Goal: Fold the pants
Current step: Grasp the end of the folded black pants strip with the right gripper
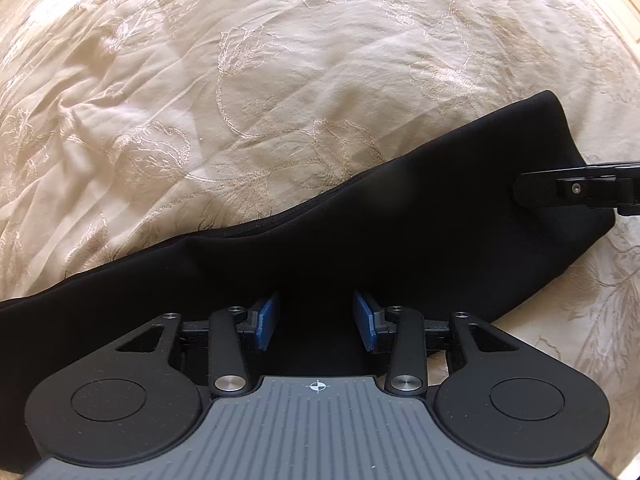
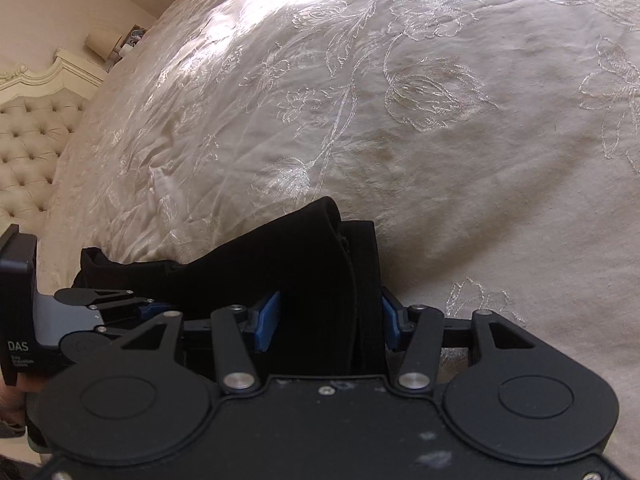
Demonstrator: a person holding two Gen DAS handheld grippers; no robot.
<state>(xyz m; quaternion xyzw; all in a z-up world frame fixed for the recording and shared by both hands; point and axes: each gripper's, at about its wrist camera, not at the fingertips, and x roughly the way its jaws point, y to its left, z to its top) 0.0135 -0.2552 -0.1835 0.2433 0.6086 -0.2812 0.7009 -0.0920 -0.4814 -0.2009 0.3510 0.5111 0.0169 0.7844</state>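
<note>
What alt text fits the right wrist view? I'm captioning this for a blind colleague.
Black pants lie bunched between the blue pads of the right gripper, on a cream embroidered bedspread. The left gripper enters at the left edge; a tufted headboard shows behind.

Black pants (image 1: pixel 360 232) across embroidered cream bedspread (image 1: pixel 200 80), left tongs (image 1: pixel 316 322) parted above them.

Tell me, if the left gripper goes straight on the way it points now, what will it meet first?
Most likely the black pants: the left gripper points down at them, pads apart over the dark cloth. How near cannot be told.
</note>
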